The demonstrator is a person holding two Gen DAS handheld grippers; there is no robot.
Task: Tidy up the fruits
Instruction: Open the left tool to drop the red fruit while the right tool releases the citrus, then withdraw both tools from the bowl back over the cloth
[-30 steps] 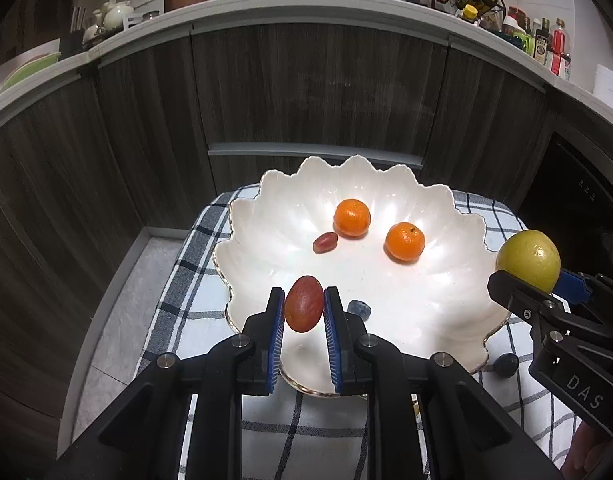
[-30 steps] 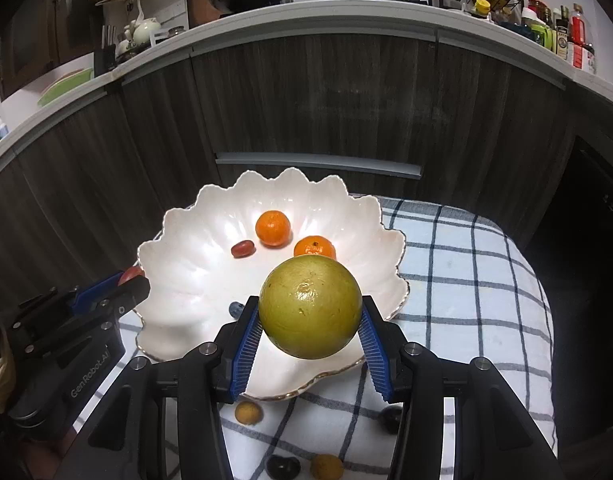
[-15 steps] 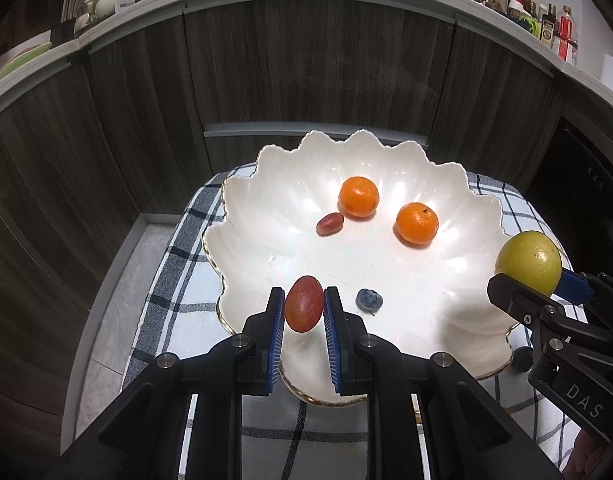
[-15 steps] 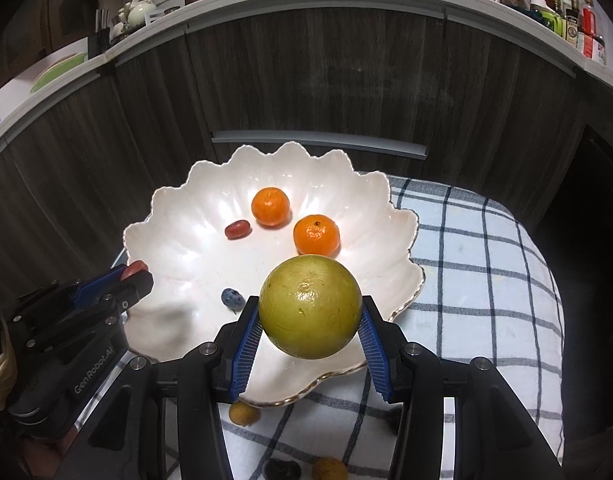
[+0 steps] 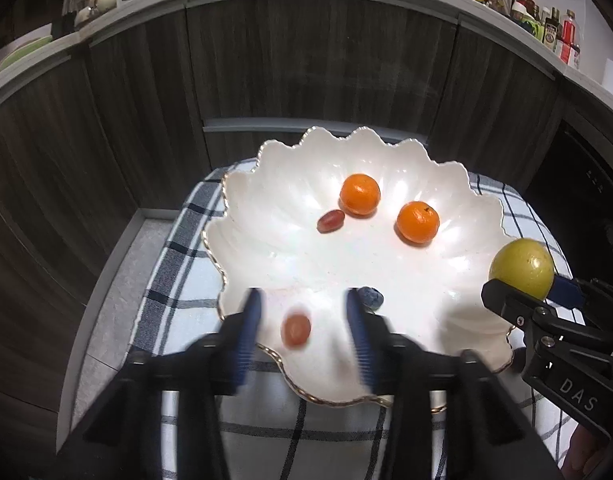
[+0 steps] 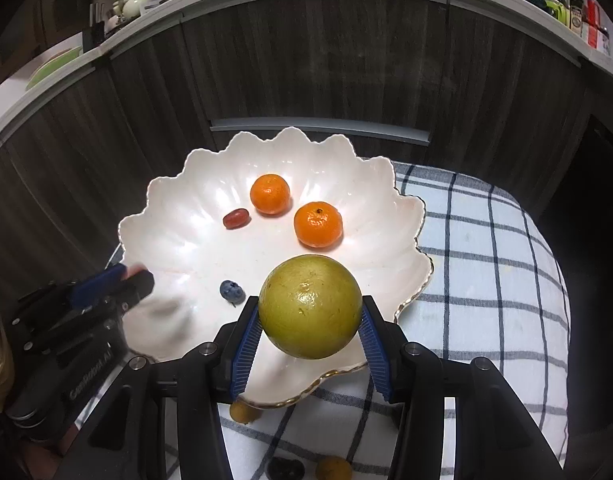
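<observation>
Having just opened, left tongs (image 5: 302,332) free a red grape (image 5: 295,330) — right tongs (image 6: 310,336) clamp a green fruit (image 6: 309,306).

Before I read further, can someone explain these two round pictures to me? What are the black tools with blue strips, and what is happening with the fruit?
No robot: a person holds two hand tools, each with two fingers and a wide-angle camera looking along them. One picture is from the left gripper, the other from the right gripper. Below is a white scalloped ceramic bowl on a blue-checked cloth. It holds two small orange mandarins, a red grape and a blueberry. The left fingers have just been opening; a blurred second red grape sits loose between them. The right fingers grip a large yellow-green round fruit.
</observation>
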